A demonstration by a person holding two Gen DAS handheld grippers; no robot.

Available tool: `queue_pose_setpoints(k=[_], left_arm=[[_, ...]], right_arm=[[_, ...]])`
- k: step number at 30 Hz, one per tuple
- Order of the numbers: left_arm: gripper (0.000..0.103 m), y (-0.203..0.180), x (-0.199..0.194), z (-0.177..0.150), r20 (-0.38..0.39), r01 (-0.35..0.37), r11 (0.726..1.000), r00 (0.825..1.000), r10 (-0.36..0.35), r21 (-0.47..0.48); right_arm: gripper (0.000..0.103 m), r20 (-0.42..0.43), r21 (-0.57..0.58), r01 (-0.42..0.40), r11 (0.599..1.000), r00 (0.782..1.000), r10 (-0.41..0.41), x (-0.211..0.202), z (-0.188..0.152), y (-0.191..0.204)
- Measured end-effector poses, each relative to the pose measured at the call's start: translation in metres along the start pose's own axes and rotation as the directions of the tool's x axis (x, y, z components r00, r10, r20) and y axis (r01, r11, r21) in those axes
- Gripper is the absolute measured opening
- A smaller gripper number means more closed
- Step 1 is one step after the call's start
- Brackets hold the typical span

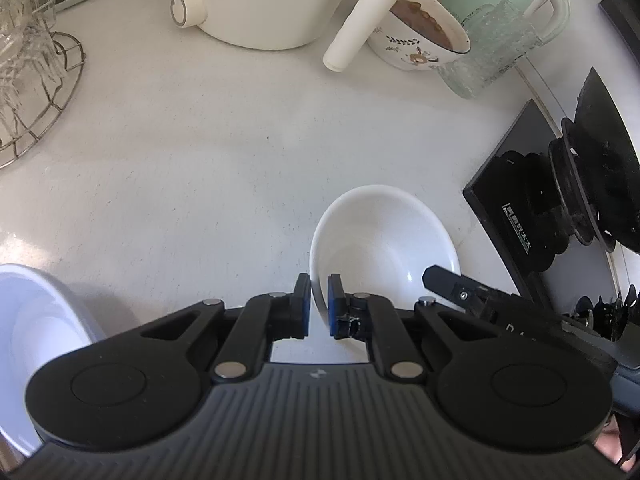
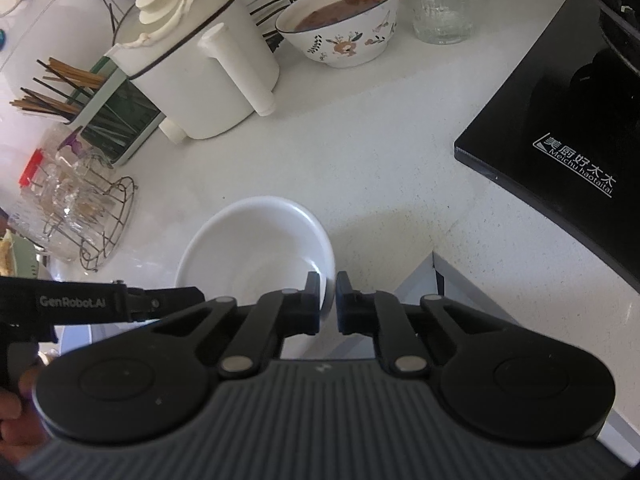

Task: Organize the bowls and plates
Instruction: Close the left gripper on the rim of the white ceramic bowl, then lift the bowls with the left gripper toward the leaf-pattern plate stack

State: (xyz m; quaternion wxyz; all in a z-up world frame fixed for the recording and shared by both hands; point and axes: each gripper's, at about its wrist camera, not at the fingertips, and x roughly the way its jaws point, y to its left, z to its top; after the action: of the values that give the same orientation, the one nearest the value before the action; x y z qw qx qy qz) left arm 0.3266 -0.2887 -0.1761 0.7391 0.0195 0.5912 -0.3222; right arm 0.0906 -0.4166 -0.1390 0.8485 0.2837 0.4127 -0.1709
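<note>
A plain white bowl (image 1: 384, 240) stands on the white counter, also in the right wrist view (image 2: 256, 248). My left gripper (image 1: 319, 306) is shut on the bowl's left rim, one pad inside and one outside. My right gripper (image 2: 328, 304) is shut on the bowl's right rim; its finger shows in the left wrist view (image 1: 448, 284). A second white dish (image 1: 36, 320) lies at the lower left of the left wrist view, partly hidden by the gripper body.
A floral bowl of brown food (image 2: 340, 20), a white electric pot (image 2: 208, 68), a glass jug (image 2: 440, 0), a wire rack of glasses (image 2: 80, 216) and a chopstick holder (image 2: 112, 120) stand at the back. A black cooktop (image 2: 560, 120) lies right. The counter's edge (image 2: 436, 264) is near.
</note>
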Motion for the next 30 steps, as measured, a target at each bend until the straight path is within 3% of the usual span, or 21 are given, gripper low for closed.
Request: queue_pose_setpoints(k=[17, 30], left_arm=[[0.01, 0.006, -0.064, -0.012, 0.035, -0.007, 1.0, 0.999, 0.008, -0.023], [0.01, 0.026, -0.113, -0.039, 0.093, 0.001, 0.999, 0.996, 0.004, -0.052]], right_arm=[[0.011, 0.028, -0.046, -0.062, 0.997, 0.998, 0.063, -0.044, 0.0, 0.033], [0.011, 0.022, -0.064, -0.091, 0.994, 0.995, 0.092, -0.057, -0.014, 0.063]])
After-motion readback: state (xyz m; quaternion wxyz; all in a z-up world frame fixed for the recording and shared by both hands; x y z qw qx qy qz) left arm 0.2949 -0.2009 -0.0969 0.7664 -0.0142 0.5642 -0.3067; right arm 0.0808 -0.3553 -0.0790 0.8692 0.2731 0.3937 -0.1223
